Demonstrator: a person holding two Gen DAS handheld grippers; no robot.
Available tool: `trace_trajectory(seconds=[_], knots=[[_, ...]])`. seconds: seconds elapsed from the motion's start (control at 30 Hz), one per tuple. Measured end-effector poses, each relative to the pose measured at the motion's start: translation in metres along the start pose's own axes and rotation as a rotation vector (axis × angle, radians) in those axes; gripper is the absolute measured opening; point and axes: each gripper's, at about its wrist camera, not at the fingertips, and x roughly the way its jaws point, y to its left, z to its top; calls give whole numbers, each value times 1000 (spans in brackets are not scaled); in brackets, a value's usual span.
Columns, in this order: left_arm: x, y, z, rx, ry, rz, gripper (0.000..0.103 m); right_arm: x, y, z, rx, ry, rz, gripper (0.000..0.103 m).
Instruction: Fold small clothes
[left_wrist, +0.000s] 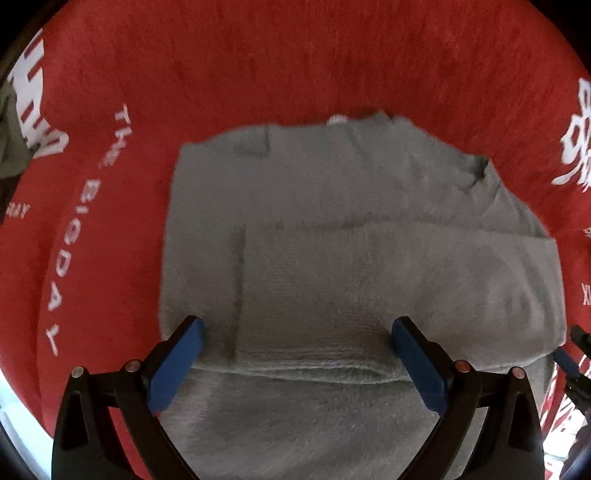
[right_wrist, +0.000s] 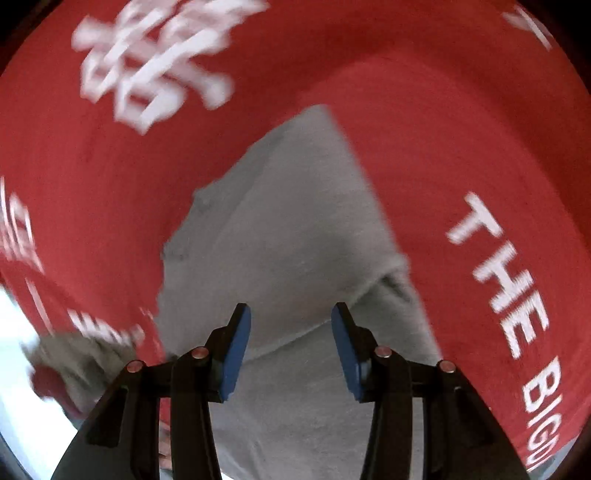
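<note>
A small grey knit sweater (left_wrist: 332, 240) lies on a red cloth with white lettering (left_wrist: 258, 66). One part is folded across its lower body. My left gripper (left_wrist: 297, 354) is wide open just above the sweater's near hem, its blue pads (left_wrist: 177, 365) empty. In the right wrist view the same grey sweater (right_wrist: 288, 229) fills the middle, blurred by motion. My right gripper (right_wrist: 291, 343) is open above it and holds nothing. The tip of the right gripper shows at the far right edge of the left wrist view (left_wrist: 576, 354).
A dull green garment (left_wrist: 11, 136) lies at the far left edge of the red cloth. Another crumpled greyish garment (right_wrist: 81, 354) lies at the cloth's lower left edge in the right wrist view. A pale floor (right_wrist: 22, 369) shows beyond the cloth.
</note>
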Motion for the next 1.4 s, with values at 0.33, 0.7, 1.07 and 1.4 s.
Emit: trace_trajectory(seconds=[0.33, 0.7, 1.07, 1.4], knots=[[13, 0, 7, -47, 22, 47, 103, 3, -39, 21, 126, -12, 88, 24], [-18, -12, -10, 115, 48, 70, 103, 9, -21, 39, 4, 68, -20, 14], [-65, -22, -63, 282, 128, 96, 103, -57, 10, -19, -184, 72, -188, 55], [-118, -33, -91, 393, 149, 64, 103, -84, 48, -87, -362, 130, -286, 61]])
